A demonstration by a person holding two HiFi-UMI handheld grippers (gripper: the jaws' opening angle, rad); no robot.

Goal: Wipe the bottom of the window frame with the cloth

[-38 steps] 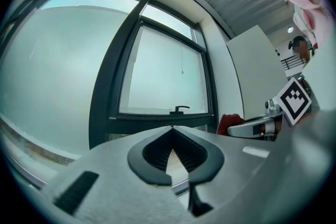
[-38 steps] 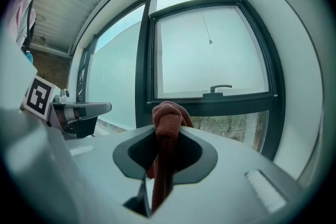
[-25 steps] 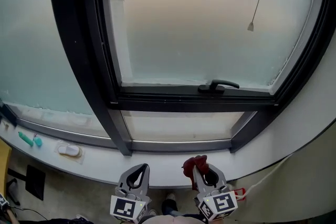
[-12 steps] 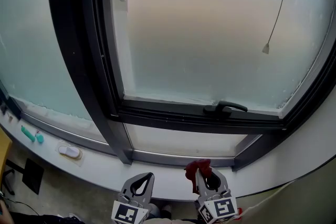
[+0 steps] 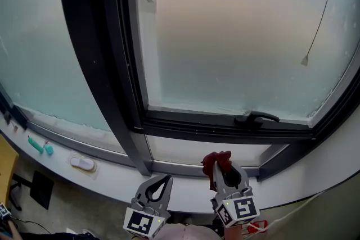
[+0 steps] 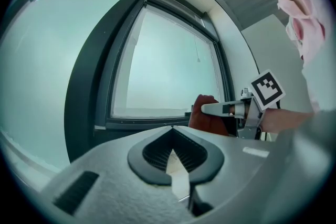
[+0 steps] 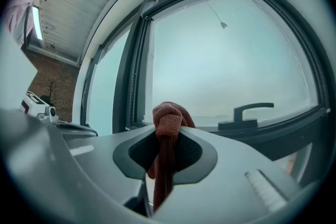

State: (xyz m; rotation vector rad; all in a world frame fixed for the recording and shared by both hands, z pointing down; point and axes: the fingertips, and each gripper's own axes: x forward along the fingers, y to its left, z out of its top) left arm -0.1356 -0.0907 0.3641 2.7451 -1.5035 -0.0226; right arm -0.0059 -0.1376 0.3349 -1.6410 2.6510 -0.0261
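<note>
A dark red cloth (image 5: 216, 161) is bunched at the tips of my right gripper (image 5: 219, 166), which is shut on it just below the window. In the right gripper view the cloth (image 7: 167, 116) pokes up between the jaws and hangs down behind them. The window's dark bottom rail (image 5: 214, 131) with its black handle (image 5: 257, 117) runs just beyond the cloth, apart from it. My left gripper (image 5: 166, 179) hangs beside the right one, over the white sill (image 5: 112, 181), shut with nothing in it. The left gripper view shows the cloth (image 6: 208, 119) to its right.
A thick dark mullion (image 5: 107, 70) slants down left of the frosted pane. On the sill at the left lie two teal items (image 5: 37, 146) and a small white object (image 5: 82, 163). A thin pull cord ends in a weight (image 5: 304, 60) at the right.
The view has swung so the window frame sits lower and further right. Both grippers have edged up and right toward the frame. The right one still grips the cloth.
</note>
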